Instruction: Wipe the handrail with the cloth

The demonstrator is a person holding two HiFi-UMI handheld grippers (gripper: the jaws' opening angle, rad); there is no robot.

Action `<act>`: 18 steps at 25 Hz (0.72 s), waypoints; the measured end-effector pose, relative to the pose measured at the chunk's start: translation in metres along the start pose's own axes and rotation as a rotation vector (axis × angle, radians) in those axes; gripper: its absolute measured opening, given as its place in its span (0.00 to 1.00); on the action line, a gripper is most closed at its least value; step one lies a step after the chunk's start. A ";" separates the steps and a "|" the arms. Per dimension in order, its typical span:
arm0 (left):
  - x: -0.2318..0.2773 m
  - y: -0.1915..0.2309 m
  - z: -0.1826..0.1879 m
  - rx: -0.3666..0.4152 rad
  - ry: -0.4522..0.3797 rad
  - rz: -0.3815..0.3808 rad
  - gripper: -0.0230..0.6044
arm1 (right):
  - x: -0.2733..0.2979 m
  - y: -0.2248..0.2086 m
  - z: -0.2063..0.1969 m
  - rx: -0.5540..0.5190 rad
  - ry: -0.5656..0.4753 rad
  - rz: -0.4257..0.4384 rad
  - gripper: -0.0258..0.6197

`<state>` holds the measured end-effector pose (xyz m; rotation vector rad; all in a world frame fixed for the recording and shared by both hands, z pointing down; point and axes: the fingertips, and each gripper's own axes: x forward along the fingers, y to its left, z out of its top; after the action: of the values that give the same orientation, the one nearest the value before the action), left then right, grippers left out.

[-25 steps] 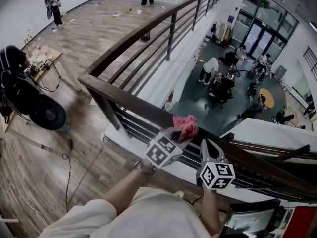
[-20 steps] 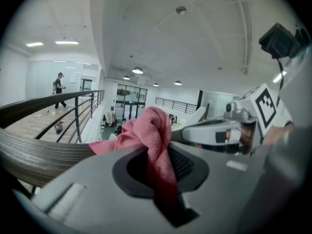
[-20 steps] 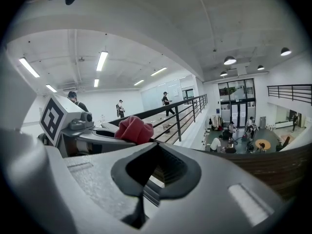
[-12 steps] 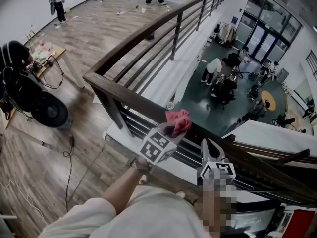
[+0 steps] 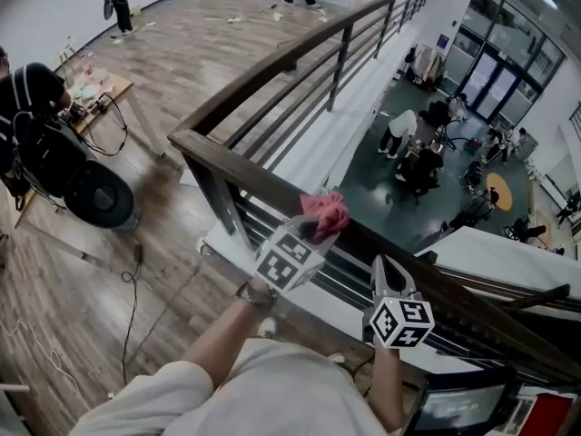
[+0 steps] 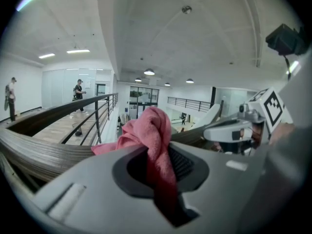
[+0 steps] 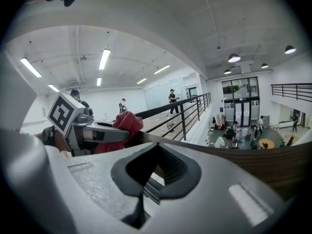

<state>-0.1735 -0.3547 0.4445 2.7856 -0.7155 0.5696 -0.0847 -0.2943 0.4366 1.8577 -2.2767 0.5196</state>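
A pink cloth (image 5: 325, 212) lies bunched on top of the dark wooden handrail (image 5: 227, 166), right of its corner. My left gripper (image 5: 313, 232) is shut on the cloth and holds it against the rail. In the left gripper view the cloth (image 6: 152, 130) hangs out from between the jaws of that gripper (image 6: 157, 160), with the handrail (image 6: 34, 150) running off to the left. My right gripper (image 5: 383, 275) hovers just short of the rail, to the right of the cloth; its jaws are shut with nothing in them (image 7: 144, 179). The right gripper view shows the cloth (image 7: 126, 123) at its left.
Metal bars and posts (image 5: 218, 198) run under the rail. Beyond it is a drop to a lower floor with several people (image 5: 418, 157). To my left are a black round device (image 5: 95, 193), a desk (image 5: 95, 94) and cables (image 5: 127, 289) on the wooden floor.
The left gripper has slid the cloth leftward along the rail, closer to the corner. The right gripper has kept about the same place.
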 end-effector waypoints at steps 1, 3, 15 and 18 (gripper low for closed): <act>-0.002 0.004 -0.001 0.001 0.003 0.003 0.14 | 0.002 0.002 0.000 0.002 -0.003 -0.001 0.04; -0.007 0.014 -0.003 -0.004 0.004 0.008 0.14 | 0.007 0.007 0.001 0.006 -0.007 -0.004 0.04; -0.040 0.079 -0.010 0.006 -0.012 0.098 0.14 | 0.023 0.022 0.008 0.018 -0.040 -0.040 0.04; -0.051 0.101 -0.011 -0.011 -0.016 0.118 0.14 | 0.028 0.026 0.008 0.024 -0.041 -0.041 0.04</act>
<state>-0.2683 -0.4167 0.4439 2.7545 -0.8882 0.5632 -0.1157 -0.3185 0.4346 1.9392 -2.2630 0.5090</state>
